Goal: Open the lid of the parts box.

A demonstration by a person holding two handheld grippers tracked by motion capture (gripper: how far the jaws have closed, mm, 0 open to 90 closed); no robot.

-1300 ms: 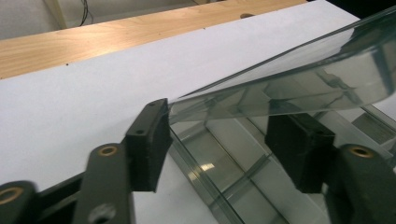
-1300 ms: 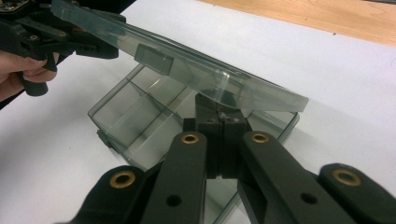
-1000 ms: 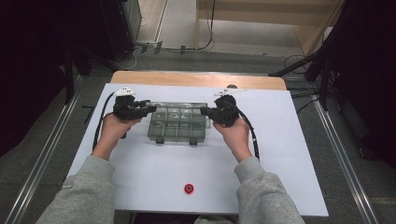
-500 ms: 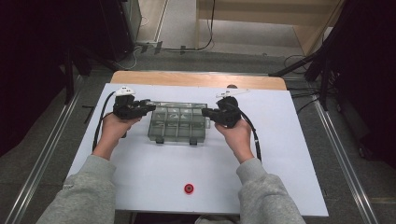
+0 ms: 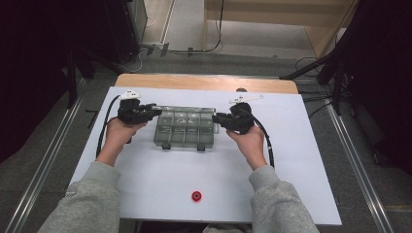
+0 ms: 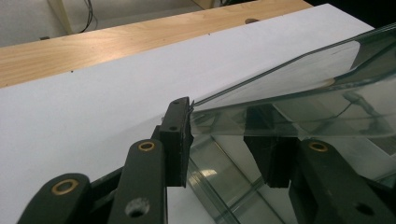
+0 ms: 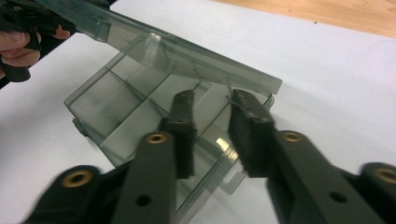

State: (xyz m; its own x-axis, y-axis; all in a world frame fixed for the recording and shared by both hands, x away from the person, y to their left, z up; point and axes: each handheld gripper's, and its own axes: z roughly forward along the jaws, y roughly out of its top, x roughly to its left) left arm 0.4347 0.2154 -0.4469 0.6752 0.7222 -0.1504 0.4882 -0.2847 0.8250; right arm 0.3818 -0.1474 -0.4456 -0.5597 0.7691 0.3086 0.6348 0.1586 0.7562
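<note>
A clear plastic box (image 5: 184, 128) with inner compartments sat on the white table (image 5: 291, 160), toward its far half, between the two hands. Its lid (image 7: 154, 42) was raised at a slant above the compartments.

The left hand-held gripper (image 5: 154, 110) was at the box's left end. In the left gripper view its jaws stood apart, with the lid's edge (image 6: 280, 88) passing over them and touching the tip of one jaw. I could not tell whether the pads pressed on anything.

The right hand-held gripper (image 5: 217, 119) was at the box's right end. Its jaws had just been opening; they stood apart on either side of the box's end wall (image 7: 212, 135), not pressing on it.

A small red object (image 5: 196, 196) lay near the table's front edge, well apart from the box.
</note>
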